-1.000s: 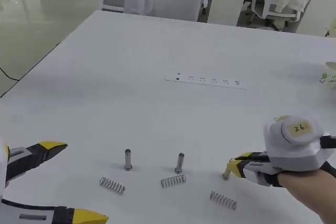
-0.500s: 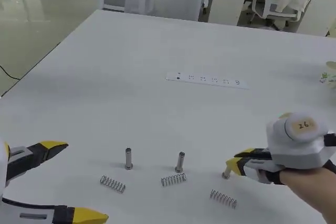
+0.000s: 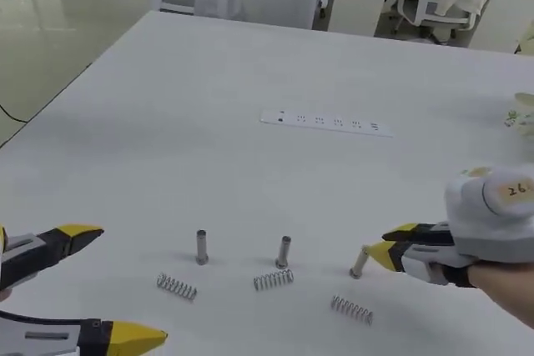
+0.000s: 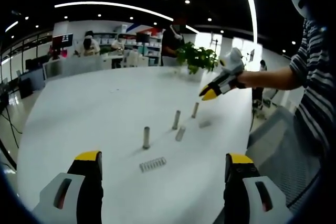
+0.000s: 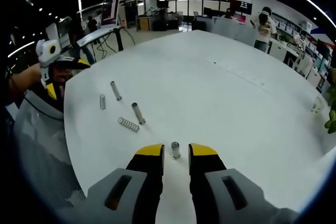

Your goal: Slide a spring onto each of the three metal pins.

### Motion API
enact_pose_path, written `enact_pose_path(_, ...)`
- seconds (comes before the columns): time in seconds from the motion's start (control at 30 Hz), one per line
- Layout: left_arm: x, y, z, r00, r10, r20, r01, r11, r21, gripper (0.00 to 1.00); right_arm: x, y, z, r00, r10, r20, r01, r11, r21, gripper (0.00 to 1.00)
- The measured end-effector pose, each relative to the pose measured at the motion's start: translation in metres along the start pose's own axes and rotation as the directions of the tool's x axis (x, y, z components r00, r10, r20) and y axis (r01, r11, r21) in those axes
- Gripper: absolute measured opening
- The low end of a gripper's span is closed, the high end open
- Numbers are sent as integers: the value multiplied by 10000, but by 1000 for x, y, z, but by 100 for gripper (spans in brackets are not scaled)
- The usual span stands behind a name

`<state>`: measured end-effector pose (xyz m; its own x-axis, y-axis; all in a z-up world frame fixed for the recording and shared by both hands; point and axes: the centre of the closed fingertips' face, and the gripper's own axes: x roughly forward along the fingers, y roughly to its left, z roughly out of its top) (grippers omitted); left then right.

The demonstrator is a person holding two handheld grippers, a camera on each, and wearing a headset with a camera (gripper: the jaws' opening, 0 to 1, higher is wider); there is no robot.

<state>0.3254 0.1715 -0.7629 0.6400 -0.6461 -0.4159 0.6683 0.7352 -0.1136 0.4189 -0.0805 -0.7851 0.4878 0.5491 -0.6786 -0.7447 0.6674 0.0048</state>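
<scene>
- While the right gripper brackets the rightmost short steel pin, its yellow-tipped jaws stand narrowly apart. A sliver of table shows on either side of the pin, so I judge it released rather than clenched.
- That pin stands on the white tabletop with its long axis roughly upright. In the head view it seems to lean a little towards the gripper.
- None of the three pins carries a spring yet.
- The nearest small coiled wire spring lies flat on the table, just beside this pin on the person's side. Its axis runs along the tabletop, crosswise to the pin's.
- The right gripper is much the nearer tool to this pair, and the spring sits slightly below and inboard of its tips in the head view.
- The left gripper hovers with its jaws spread wide and holds nothing. It is well apart from the right-hand pin.
- It is closest to the leftmost spring and the leftmost pin.
- The middle pin has the middle spring just in front of it.
- As I judge it, the spring must be stood on end and brought over a pin's top.
</scene>
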Motion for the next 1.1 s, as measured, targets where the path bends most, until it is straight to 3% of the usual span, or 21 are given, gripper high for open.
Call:
enact_pose_path(0.2, 1, -1, -1, 10000, -31, -50, 31, 10000, -9, 94, -6, 9, -3, 9997, 207, -139, -212, 9988, -437, 16)
enact_pose_path(0.4, 2, -5, -2, 9999, -100, -132, 101, 9999, 56, 94, -5, 19, -15, 9970, 361, -687, -458, 9884, -1449, 16)
enact_pose_path(0.67, 3, -9, -2, 9996, -178, -199, 180, 9998, 107, 92, -4, 33, -23, 9916, 831, -991, -998, 9789, -1782, 15)
enact_pose_path(0.93, 2, -10, -3, 9996, -186, -226, 190, 9997, 153, 92, 1, 45, -37, 9813, 1239, -1476, -1523, 9679, -2000, 14)
enact_pose_path(1.1, 2, -12, -5, 9993, -240, -304, 245, 9995, 173, 91, 6, 53, -50, 9695, 1357, -2039, -1879, 9462, -2635, 14)
